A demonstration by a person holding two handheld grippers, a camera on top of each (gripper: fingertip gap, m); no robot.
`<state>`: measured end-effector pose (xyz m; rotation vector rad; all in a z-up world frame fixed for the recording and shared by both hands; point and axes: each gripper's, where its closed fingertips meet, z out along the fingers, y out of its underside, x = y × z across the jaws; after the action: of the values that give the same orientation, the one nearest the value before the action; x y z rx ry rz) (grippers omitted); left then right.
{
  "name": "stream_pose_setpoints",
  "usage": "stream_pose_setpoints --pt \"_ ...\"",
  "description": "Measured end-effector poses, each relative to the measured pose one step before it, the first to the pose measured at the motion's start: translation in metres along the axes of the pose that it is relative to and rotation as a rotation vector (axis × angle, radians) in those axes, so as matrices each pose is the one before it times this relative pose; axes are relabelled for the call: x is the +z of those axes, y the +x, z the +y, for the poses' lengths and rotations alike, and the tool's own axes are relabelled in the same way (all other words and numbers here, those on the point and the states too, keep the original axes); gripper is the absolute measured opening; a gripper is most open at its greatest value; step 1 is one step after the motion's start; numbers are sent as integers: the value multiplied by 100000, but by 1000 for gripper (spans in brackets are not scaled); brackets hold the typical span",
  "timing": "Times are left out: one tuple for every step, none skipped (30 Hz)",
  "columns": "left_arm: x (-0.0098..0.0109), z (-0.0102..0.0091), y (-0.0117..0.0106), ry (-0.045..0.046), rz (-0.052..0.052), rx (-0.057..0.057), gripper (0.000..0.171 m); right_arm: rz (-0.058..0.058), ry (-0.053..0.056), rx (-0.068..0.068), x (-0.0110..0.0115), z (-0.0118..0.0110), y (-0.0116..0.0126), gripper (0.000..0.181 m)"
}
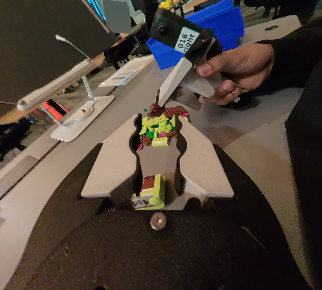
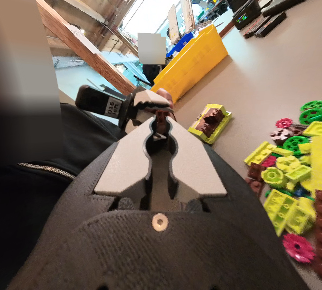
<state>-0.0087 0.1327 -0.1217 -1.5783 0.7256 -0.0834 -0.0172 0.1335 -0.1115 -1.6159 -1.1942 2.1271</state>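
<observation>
Right gripper point(image 1: 157, 105) pinches a small brown brick point(image 1: 155, 109) at its fingertips, just above the pile of lime, green, pink and brown bricks point(image 1: 157, 131) on the grey table point(image 1: 244, 135). It carries a white label. Left gripper point(image 1: 158, 124) stands open over a lime-and-brown brick assembly point(image 1: 151, 192).

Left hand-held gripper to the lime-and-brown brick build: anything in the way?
Nothing visible. The brick build sits alone on the bare table, framed by the fingers of the open left hand-held gripper. The loose brick pile lies farther ahead.
</observation>
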Motion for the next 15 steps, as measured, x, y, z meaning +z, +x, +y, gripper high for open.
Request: stream_pose_setpoints --pt "32 -180 234 706 -848 2658 31 -1997 165 2520 222 122 -176 6" --pt "37 -125 81 423 -842 1135 29 -2208 7 2477 215 137 -220 6" --pt "7 2 -9 -172 -600 602 25 -2232 170 2622 181 99 -197 6" --pt "-78 -56 -171 246 -1177 872 22 -1940 646 2787 114 32 -127 7" --pt "-198 -239 -327 1537 -1939 850 15 -1893 1070 2828 33 -59 -92 7" --pt "-194 -270 -133 1766 -358 398 14 -2451 1168 2800 11 -95 -162 6" --pt "-70 -141 -60 714 -11 -535 14 -2322 844 2800 3 -66 -147 6" --pt "-16 -10 12 -59 257 -68 14 -1530 655 2381 17 -32 -34 6" --pt "-7 5 -75 -112 -606 842 13 -1263 470 1972 0 -6 -8 6" --pt "-10 -20 -9 126 -419 1044 14 -1415 239 1840 -14 4 -45 6" --pt "-9 -38 85 220 223 808 14 -1517 284 1765 -21 -9 -66 6" --pt "12 49 -27 -324 -501 778 13 -1725 434 1906 -39 -31 -103 6" --pt "24 146 -140 -809 -1134 1358 15 -2154 494 2327 -50 -47 -136 6" --pt "-10 116 -166 -519 -1174 1458 18 -1913 399 2617 -48 -40 -84 6" --pt "-15 44 -47 -75 -327 934 19 -1284 166 2699 -41 5 8 6"
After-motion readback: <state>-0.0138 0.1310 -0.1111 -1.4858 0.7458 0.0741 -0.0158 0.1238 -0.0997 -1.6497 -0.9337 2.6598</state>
